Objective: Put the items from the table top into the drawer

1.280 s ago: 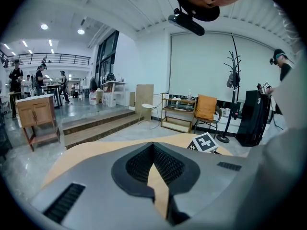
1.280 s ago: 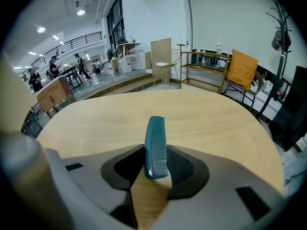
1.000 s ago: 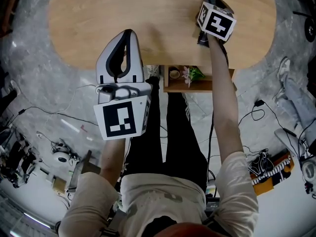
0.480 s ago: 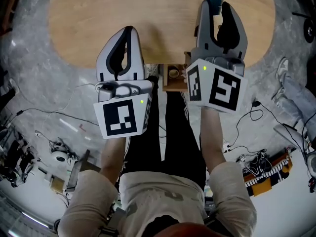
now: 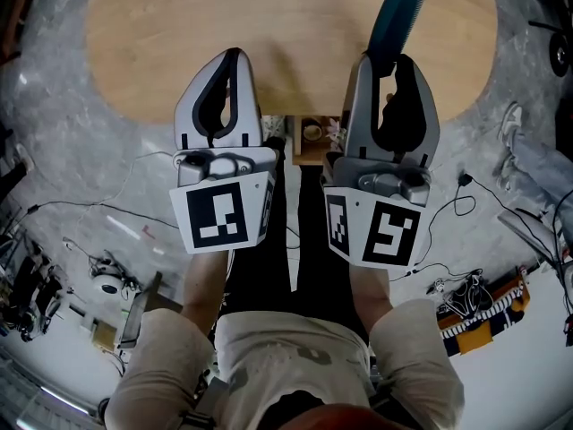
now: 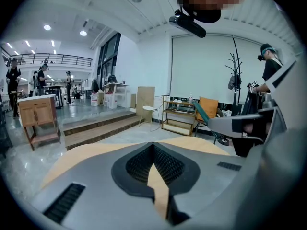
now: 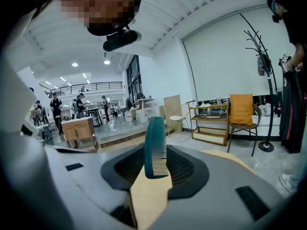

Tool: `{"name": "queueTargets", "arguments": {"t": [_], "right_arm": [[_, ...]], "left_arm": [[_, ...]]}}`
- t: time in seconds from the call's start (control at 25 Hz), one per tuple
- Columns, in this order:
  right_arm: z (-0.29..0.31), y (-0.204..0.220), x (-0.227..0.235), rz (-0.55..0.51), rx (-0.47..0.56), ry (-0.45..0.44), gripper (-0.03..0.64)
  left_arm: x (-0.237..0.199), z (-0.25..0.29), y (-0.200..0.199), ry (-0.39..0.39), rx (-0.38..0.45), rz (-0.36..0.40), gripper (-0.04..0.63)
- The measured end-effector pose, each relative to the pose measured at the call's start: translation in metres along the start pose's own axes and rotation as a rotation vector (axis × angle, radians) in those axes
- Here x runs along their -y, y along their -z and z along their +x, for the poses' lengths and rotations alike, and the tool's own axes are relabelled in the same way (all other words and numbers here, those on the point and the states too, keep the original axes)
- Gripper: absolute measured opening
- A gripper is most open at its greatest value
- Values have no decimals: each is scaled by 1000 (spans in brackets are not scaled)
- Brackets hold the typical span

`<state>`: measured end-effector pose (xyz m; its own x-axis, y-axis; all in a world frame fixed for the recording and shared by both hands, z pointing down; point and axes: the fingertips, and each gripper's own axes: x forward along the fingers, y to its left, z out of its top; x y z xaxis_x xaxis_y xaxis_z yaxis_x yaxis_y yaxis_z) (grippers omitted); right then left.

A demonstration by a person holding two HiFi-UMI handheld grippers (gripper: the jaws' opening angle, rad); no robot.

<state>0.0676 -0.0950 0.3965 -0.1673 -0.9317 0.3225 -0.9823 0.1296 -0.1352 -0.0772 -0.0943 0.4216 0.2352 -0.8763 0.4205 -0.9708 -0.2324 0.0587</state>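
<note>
Head view: drawer (image 5: 309,155) mostly hidden

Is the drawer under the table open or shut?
Open: in the head view the drawer sticks out past the table edge, and a small cup shows inside it.

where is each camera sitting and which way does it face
Head view: on the person's head, steeply down at table; arms, legs, left tongs, right tongs show.
Left gripper view: on left tongs, along its shut jaws, over table into room.
Right gripper view: on right tongs, along jaws clamping the comb.
Shared: comb shows in all three.
</note>
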Motion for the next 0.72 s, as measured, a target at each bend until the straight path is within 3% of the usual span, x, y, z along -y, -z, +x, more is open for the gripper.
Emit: {"name": "queueTargets", "arguments": {"t": [0.16,0.32,0.56,0.72], "right_arm": [[4,8,5,-4,-23,6,149],[8,29,29,10,-65,74,149],[-15,95,99,103,-199,277,149],[-50,146,145,229,-273,450,149]], "left_arm": [[6,0,4,15,-15,19,6],[9,5,8,18,-24,25,8],[33,14,11,80,-43,57,6],[60,23,11,147,-50,81,6]]}}
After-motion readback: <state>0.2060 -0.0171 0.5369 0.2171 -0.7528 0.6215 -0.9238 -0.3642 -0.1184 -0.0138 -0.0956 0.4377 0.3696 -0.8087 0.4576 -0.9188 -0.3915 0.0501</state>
